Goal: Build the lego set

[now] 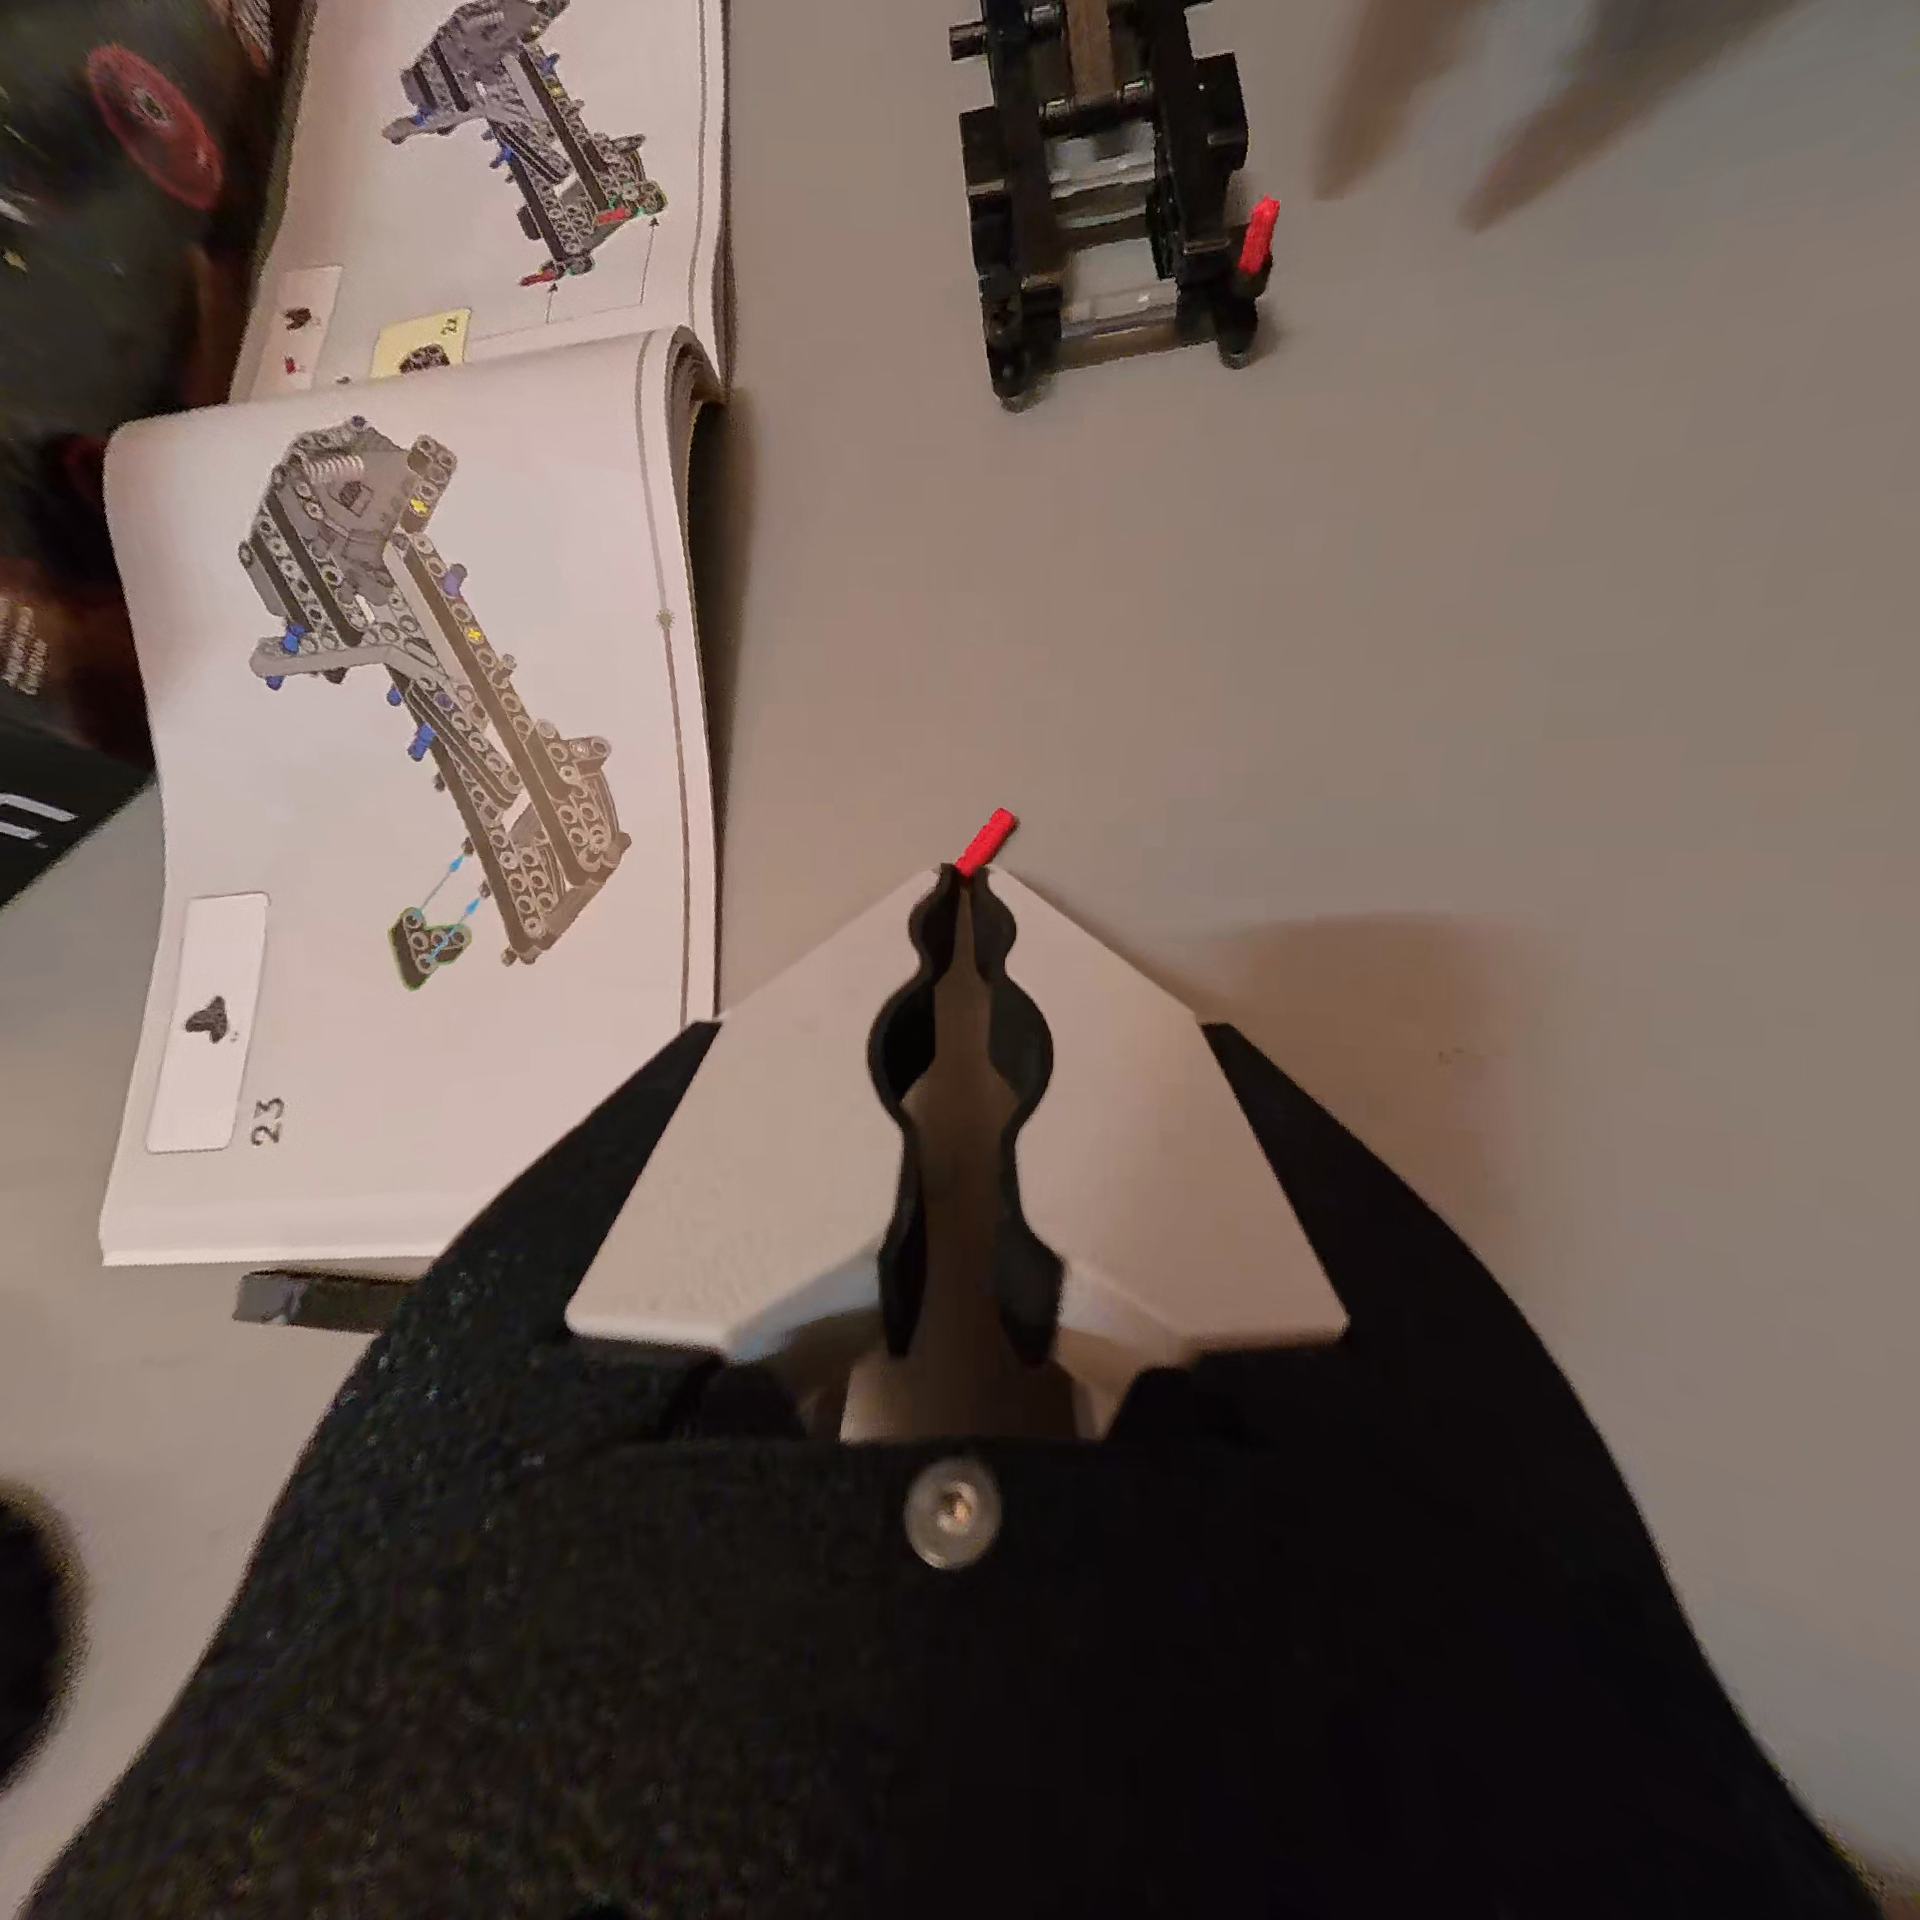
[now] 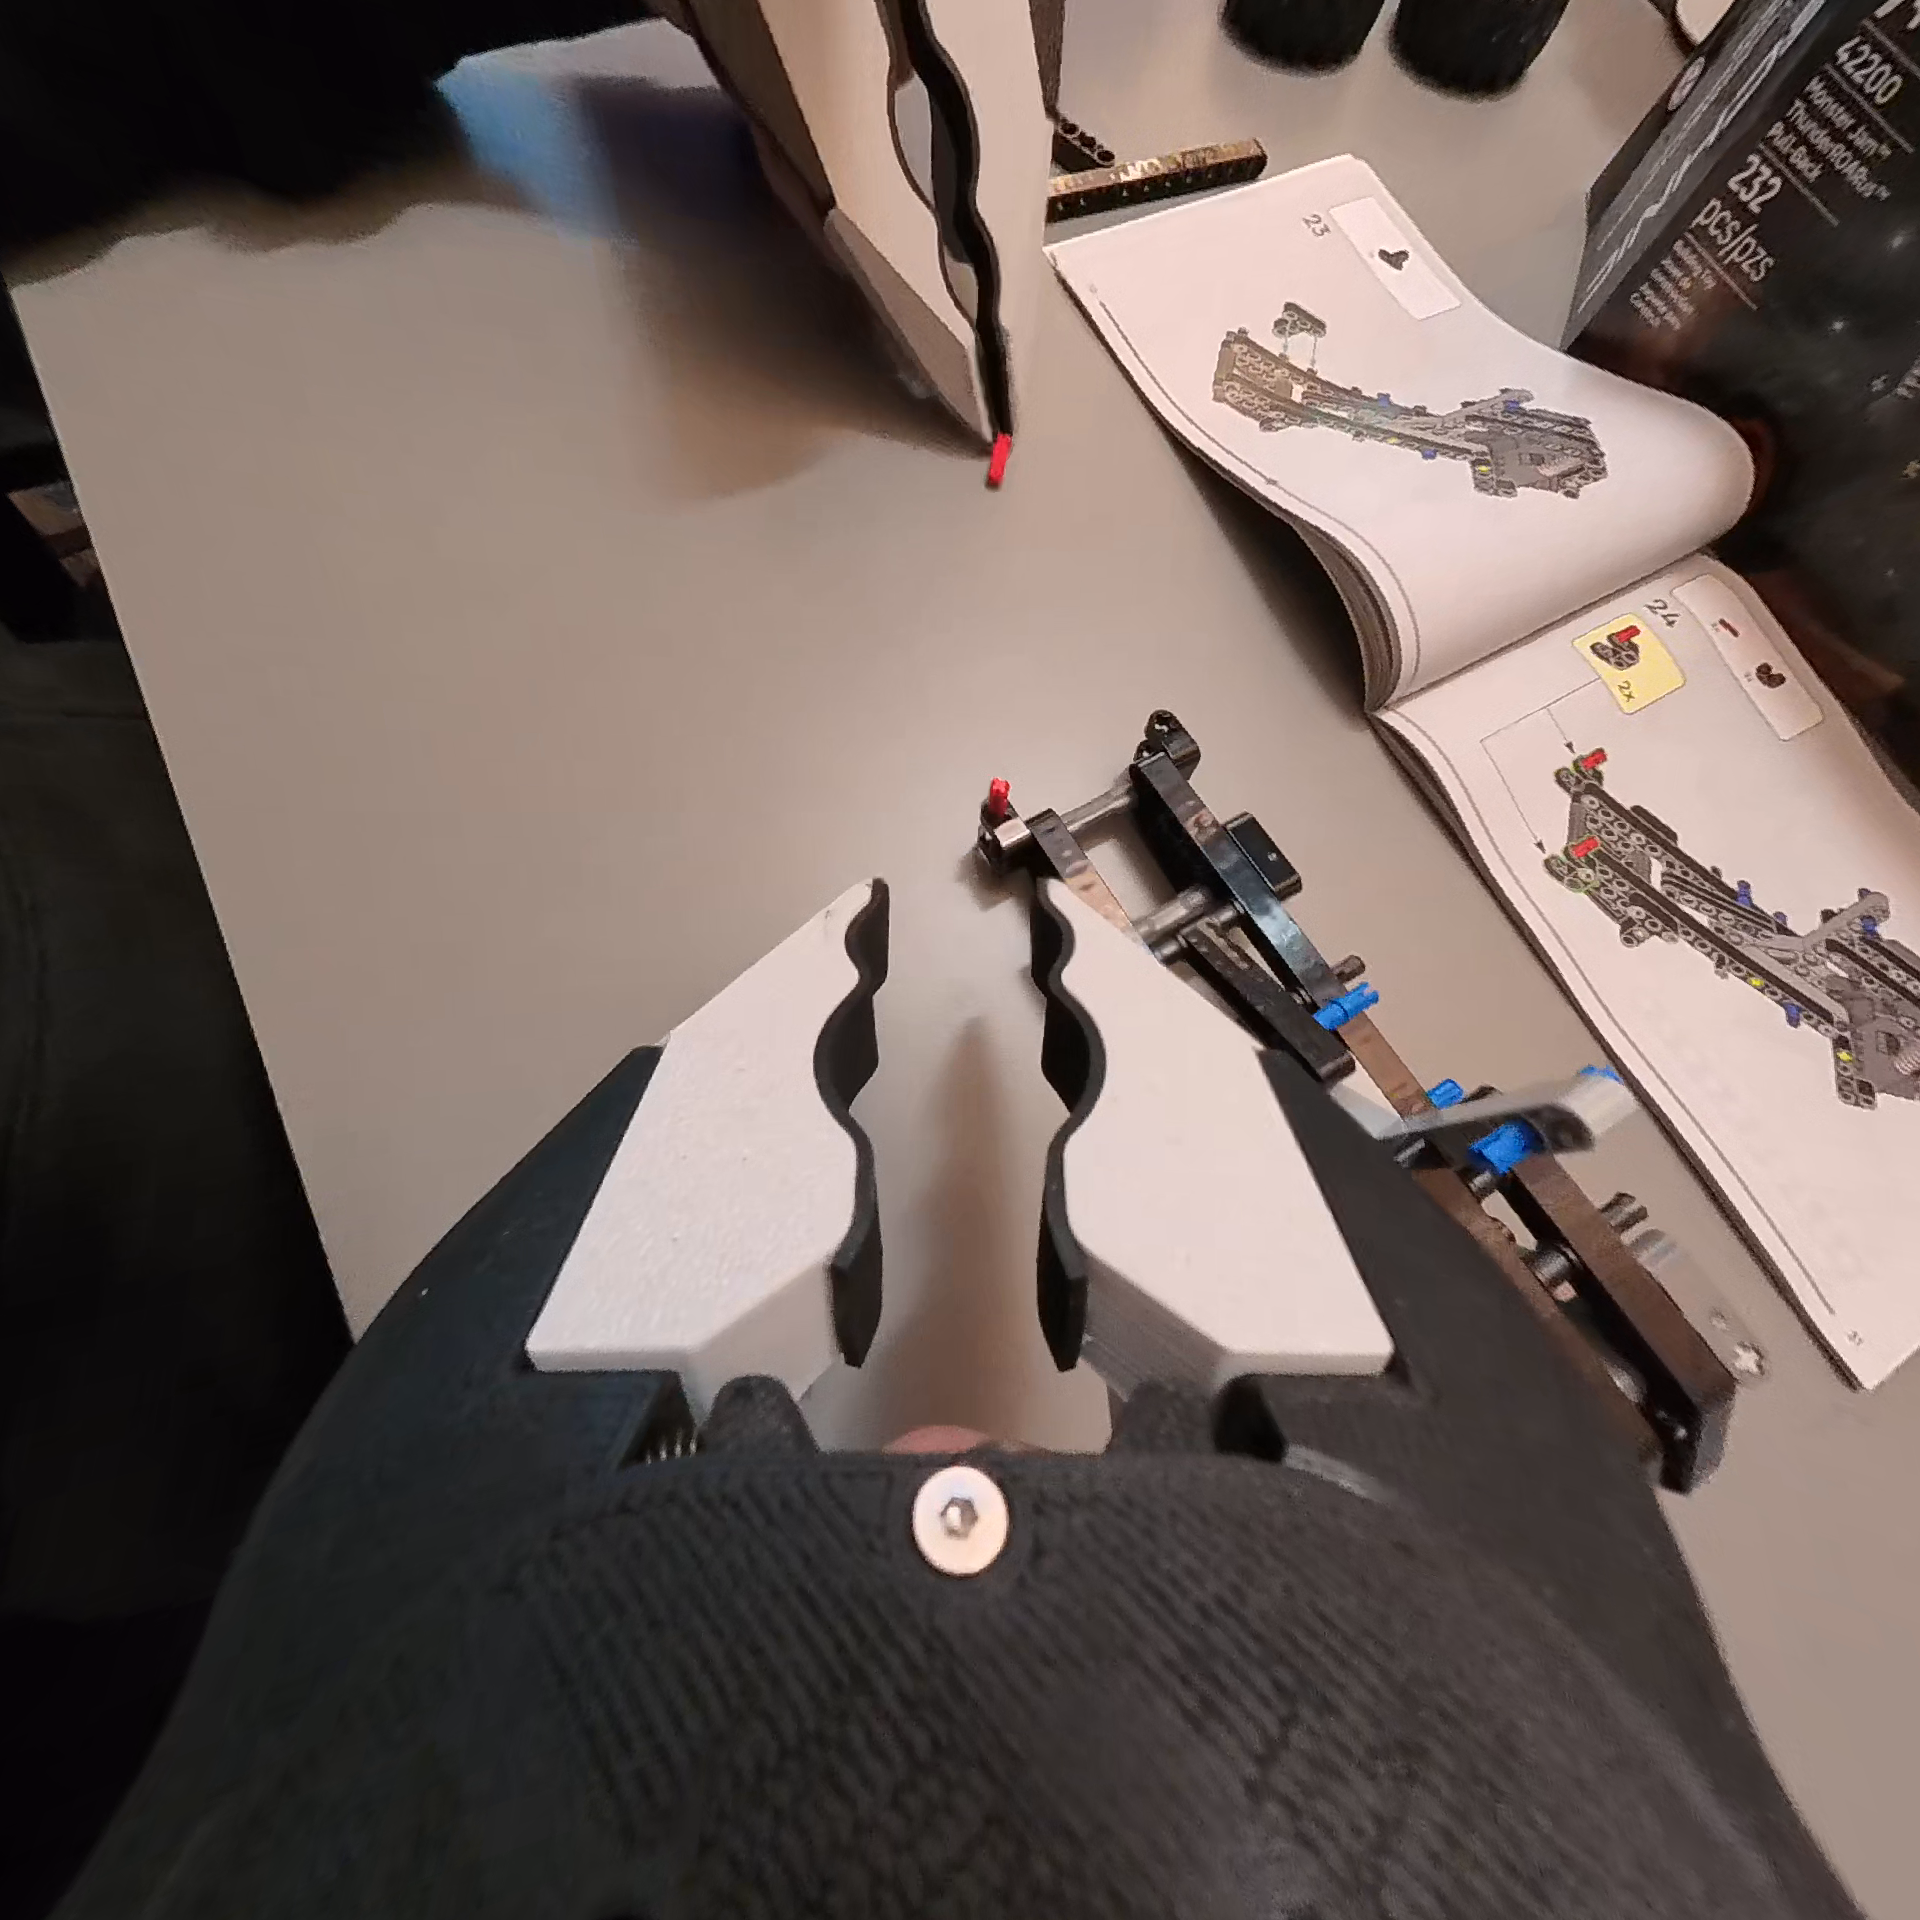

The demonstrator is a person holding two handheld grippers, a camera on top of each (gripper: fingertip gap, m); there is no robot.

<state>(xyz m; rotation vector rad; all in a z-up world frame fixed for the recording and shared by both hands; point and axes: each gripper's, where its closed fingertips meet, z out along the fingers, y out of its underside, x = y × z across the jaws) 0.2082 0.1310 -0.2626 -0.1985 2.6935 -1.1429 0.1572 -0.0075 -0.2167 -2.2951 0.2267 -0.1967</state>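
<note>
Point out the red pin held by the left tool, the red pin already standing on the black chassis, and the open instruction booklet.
held red pin (image 1: 987,840), left wrist view, its free end beyond the tool tips.
mounted red pin (image 2: 1000,795), right wrist view, its upright shaft.
instruction booklet (image 2: 1455,343), right wrist view, the far page.

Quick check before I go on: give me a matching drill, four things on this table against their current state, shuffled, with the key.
Things:
1. left hand-held gripper
2. right hand-held gripper
3. chassis
4. booklet

States:
A. lying open at two pages
B. open, holding nothing
C. on the table, a red pin standing at one corner
D. shut on a loose red pin

Pairs: 1-D, 2-B, 3-C, 4-A
</note>
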